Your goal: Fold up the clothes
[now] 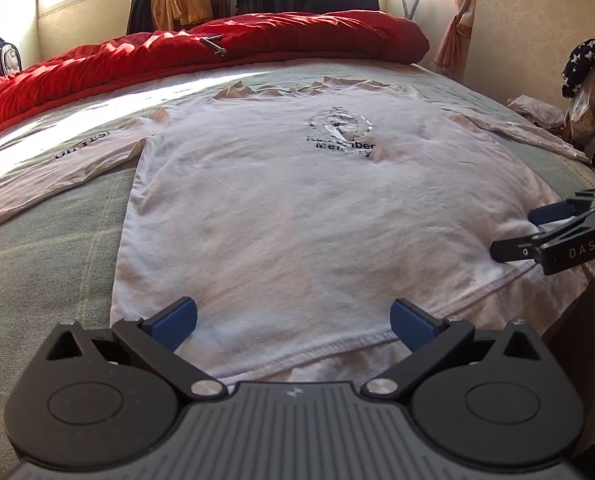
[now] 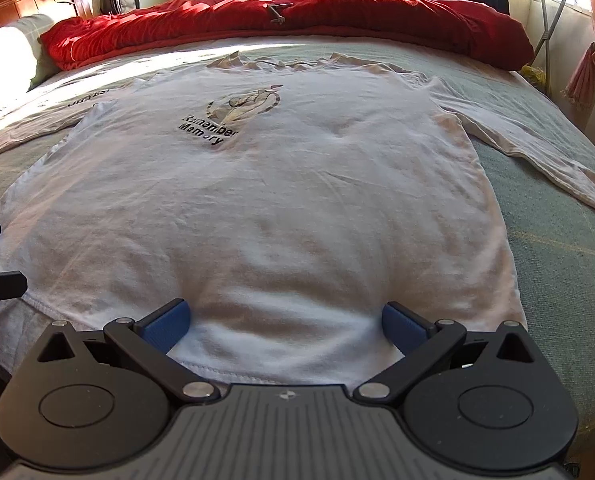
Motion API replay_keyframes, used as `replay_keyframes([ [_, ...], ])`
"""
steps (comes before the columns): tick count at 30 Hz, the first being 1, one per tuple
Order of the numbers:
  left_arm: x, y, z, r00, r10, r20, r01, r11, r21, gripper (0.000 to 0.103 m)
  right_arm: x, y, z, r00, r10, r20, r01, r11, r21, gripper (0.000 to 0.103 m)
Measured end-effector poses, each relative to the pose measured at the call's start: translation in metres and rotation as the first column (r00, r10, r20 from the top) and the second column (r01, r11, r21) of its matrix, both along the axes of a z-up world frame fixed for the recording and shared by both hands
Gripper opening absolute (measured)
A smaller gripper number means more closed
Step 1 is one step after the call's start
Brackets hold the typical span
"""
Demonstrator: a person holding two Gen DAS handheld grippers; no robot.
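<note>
While the white shirt point(image 1: 297, 216) lies flat, hem between both grippers' wide-spread fingers point(image 2: 165, 326), nothing gripped.

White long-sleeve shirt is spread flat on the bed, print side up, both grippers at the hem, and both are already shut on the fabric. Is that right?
Not quite. The shirt lies flat, print up, on the bed, but both wrist views show the left gripper and right gripper wide open over the hem, holding nothing.
</note>
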State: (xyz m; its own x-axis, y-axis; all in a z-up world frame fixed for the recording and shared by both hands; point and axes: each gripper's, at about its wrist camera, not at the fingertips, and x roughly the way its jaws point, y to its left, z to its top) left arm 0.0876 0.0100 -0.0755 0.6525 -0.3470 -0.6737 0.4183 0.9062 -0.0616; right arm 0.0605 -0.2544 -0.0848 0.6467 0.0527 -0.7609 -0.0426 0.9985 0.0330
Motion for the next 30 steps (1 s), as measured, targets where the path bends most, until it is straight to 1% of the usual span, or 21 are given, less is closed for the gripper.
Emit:
replay_keyframes([
  [1,0.003,0.008,0.006,1.000,0.006,-0.006,-0.006,0.999,-0.037,0.102,0.000,0.000,0.000,1.000,0.000,-0.001,0.000,1.000,-0.001,0.103],
  [3,0.014,0.035,0.020,0.999,0.043,-0.029,-0.047,0.987,-0.151,0.102,0.000,0.001,0.001,1.000,0.001,-0.002,-0.001,1.000,-0.004,0.103],
  [4,0.019,0.050,0.027,0.997,0.063,-0.042,-0.070,0.976,-0.208,0.102,0.000,0.001,0.001,1.000,0.001,-0.003,-0.001,1.000,-0.005,0.103],
  [6,0.029,0.088,0.040,0.990,0.128,-0.060,-0.141,0.935,-0.326,0.102,0.001,0.001,0.002,1.000,0.001,-0.004,-0.001,1.000,-0.007,0.103],
  [7,0.034,0.110,0.046,0.983,0.174,-0.064,-0.185,0.904,-0.385,0.102,0.001,0.001,0.002,1.000,0.001,-0.005,-0.001,1.000,-0.009,0.103],
  [8,0.038,0.131,0.051,0.972,0.224,-0.069,-0.231,0.874,-0.428,0.102,0.001,0.001,0.002,1.000,0.002,-0.005,-0.002,1.000,-0.010,0.103],
  [10,0.048,0.171,0.056,0.945,0.316,-0.084,-0.316,0.816,-0.484,0.102,0.001,0.002,0.003,1.000,0.002,-0.007,-0.002,1.000,-0.012,0.103],
  [12,0.059,0.211,0.057,0.911,0.397,-0.110,-0.391,0.749,-0.534,0.102,0.001,0.002,0.004,1.000,0.001,-0.007,-0.001,1.000,-0.016,0.103],
  [13,0.066,0.229,0.056,0.896,0.424,-0.135,-0.421,0.711,-0.562,0.102,0.003,0.003,0.007,1.000,-0.003,-0.007,0.003,1.000,-0.021,0.103],
  [14,0.076,0.253,0.053,0.873,0.456,-0.174,-0.461,0.652,-0.603,0.102,0.004,0.004,0.010,1.000,-0.008,-0.006,0.008,1.000,-0.027,0.103],
  [16,0.092,0.286,0.048,0.834,0.503,-0.226,-0.516,0.567,-0.643,0.102,0.006,0.006,0.017,1.000,-0.016,-0.004,0.016,0.999,-0.037,0.103],
  [17,0.104,0.303,0.043,0.815,0.522,-0.252,-0.541,0.529,-0.654,0.102,0.007,0.007,0.020,1.000,-0.021,-0.003,0.020,0.999,-0.042,0.103],
  [18,0.116,0.314,0.038,0.800,0.535,-0.273,-0.561,0.503,-0.657,0.102,0.008,0.008,0.023,1.000,-0.025,-0.002,0.025,0.999,-0.048,0.103],
  [19,0.129,0.324,0.032,0.779,0.552,-0.297,-0.586,0.472,-0.659,0.102,0.010,0.009,0.026,1.000,-0.029,-0.001,0.029,0.998,-0.053,0.103],
  [21,0.154,0.337,0.017,0.750,0.572,-0.332,-0.619,0.429,-0.658,0.102,0.012,0.012,0.033,0.999,-0.036,0.003,0.036,0.997,-0.065,0.103],
  [22,0.165,0.342,0.008,0.738,0.579,-0.348,-0.632,0.410,-0.658,0.102,0.013,0.015,0.036,0.999,-0.034,0.010,0.034,0.997,-0.074,0.103],
  [23,0.175,0.345,0.000,0.732,0.578,-0.361,-0.640,0.403,-0.654,0.102,0.014,0.018,0.040,0.999,-0.030,0.016,0.032,0.996,-0.084,0.103],
  [26,0.191,0.353,-0.023,0.692,0.593,-0.411,-0.690,0.379,-0.617,0.101,0.017,0.026,0.048,0.999,-0.016,0.030,0.019,0.994,-0.110,0.103],
  [28,0.186,0.358,-0.029,0.699,0.598,-0.393,-0.675,0.368,-0.640,0.099,0.021,0.031,0.050,0.999,-0.003,0.037,0.007,0.993,-0.121,0.103],
  [30,0.175,0.363,-0.026,0.692,0.627,-0.358,-0.672,0.377,-0.638,0.099,0.025,0.036,0.050,0.999,0.006,0.034,-0.002,0.991,-0.133,0.103],
])
